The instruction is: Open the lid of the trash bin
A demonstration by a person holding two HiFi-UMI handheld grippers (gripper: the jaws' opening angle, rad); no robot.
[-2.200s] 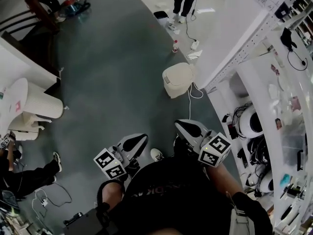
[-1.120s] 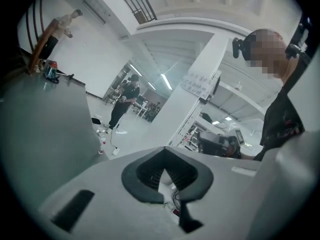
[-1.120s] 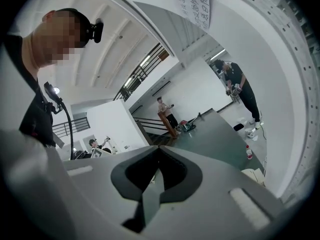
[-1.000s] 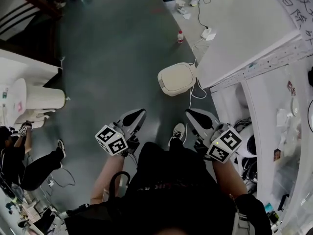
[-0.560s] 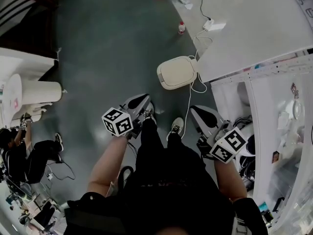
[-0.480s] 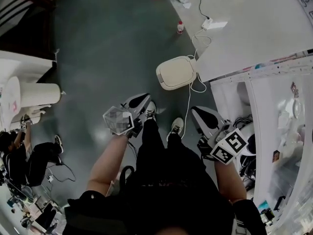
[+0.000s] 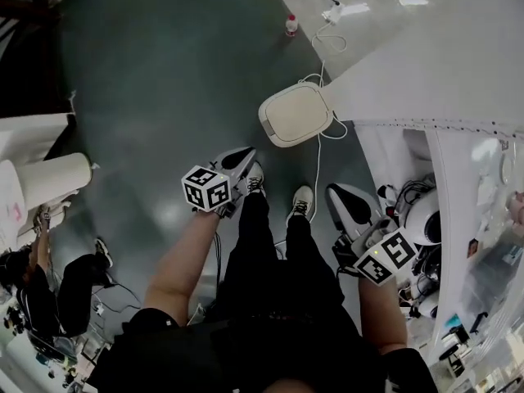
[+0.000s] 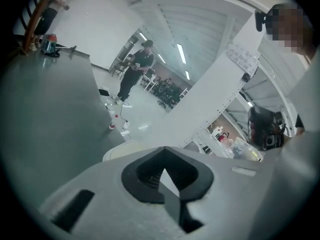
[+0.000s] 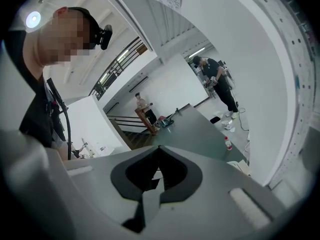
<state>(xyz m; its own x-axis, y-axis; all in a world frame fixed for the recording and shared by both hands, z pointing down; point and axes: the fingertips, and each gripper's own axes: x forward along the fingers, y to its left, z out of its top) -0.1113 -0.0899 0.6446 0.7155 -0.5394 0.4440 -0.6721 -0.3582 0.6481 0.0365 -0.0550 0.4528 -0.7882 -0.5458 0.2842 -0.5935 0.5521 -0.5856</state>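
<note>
The cream plastic trash bin point(image 7: 270, 128) stands on the grey floor point(image 7: 164, 72) against the white partition's corner, ahead of the person's shoes, its lid point(image 7: 296, 113) down; the left tongs point(image 7: 243, 155) and right tongs point(image 7: 338, 195) are both clenched on nothing and well short of it. Clenched tips cannot catch the lid's rim and would likely skid across it; a hard push could slide the light bin along the floor; the white cable point(image 7: 318, 170) beside it might snag a reaching tip.
</note>
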